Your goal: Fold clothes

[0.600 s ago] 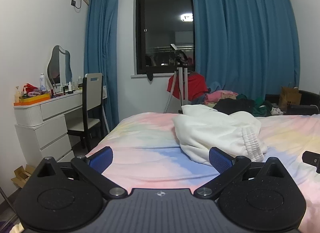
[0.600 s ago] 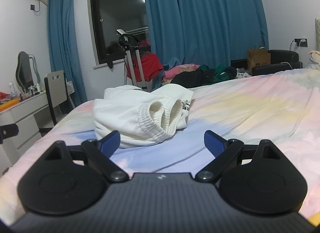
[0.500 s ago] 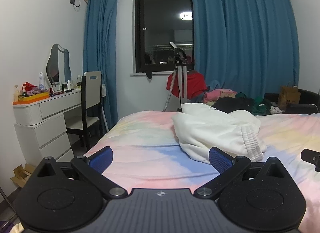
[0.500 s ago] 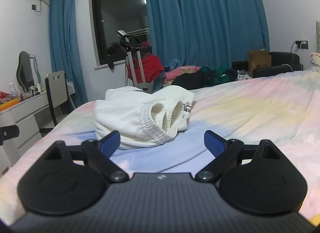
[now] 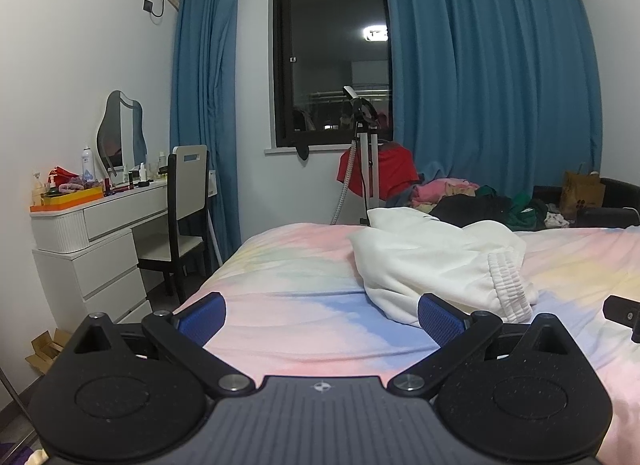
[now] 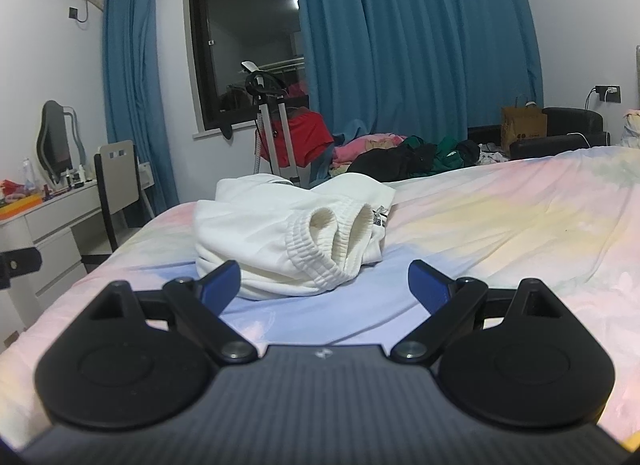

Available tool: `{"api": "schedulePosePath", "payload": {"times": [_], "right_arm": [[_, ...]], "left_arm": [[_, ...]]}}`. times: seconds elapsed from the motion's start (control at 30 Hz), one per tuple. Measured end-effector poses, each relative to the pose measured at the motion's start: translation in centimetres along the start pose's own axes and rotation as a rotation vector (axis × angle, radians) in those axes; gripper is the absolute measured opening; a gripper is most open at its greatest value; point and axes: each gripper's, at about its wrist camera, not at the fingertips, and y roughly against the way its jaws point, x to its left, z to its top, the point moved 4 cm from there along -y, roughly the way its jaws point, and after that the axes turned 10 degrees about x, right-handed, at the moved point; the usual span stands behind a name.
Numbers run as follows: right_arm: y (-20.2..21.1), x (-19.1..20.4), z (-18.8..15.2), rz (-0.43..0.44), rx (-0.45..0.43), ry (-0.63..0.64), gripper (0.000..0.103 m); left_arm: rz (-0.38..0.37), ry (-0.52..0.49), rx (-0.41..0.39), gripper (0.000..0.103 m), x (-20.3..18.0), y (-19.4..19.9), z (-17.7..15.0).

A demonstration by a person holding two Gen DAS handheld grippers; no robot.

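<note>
A crumpled white garment (image 5: 436,261) with a ribbed elastic band lies in a heap on the pastel tie-dye bed sheet (image 5: 288,285). In the right wrist view the white garment (image 6: 288,237) lies just ahead, its ribbed band (image 6: 320,261) facing me. My left gripper (image 5: 320,317) is open and empty, low over the sheet, with the garment beyond its right finger. My right gripper (image 6: 324,285) is open and empty, just short of the garment's near edge.
A white dressing table (image 5: 92,241) with a mirror and a chair (image 5: 188,217) stand left of the bed. A garment steamer stand (image 5: 366,169) and a pile of clothes (image 5: 472,201) lie beyond the bed, under the blue curtains (image 5: 492,77). A paper bag (image 5: 582,193) is far right.
Both grippers have moved a little, the right one closer to the white garment. Both stay open and empty. The garment has not moved.
</note>
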Motion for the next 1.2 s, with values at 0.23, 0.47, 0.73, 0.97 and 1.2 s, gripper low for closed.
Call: {"api": "schedulePosePath", "payload": {"times": [0.23, 0.47, 0.73, 0.97, 1.2], "right_arm": [[0.20, -0.07, 0.14, -0.004, 0.005, 0.004, 0.092], [0.25, -0.13, 0.21, -0.006, 0.008, -0.001, 0.092], [0.26, -0.01, 0.23, -0.013, 0.016, 0.004, 0.092], [0.35, 0.11, 0.30, -0.011, 0.014, 0.000, 0.092], [0.41, -0.04, 0.55, -0.022, 0.023, -0.012, 0.092]], "left_arm": [[-0.001, -0.008, 0.001, 0.103, -0.03, -0.29, -0.09], [-0.003, -0.015, 0.001, 0.103, -0.28, -0.39, -0.30], [-0.007, -0.015, 0.004, 0.103, -0.30, -0.38, -0.40], [-0.019, -0.019, 0.001, 0.103, -0.21, -0.46, -0.45], [-0.024, -0.017, 0.019, 0.103, -0.57, -1.06, -0.81]]}}
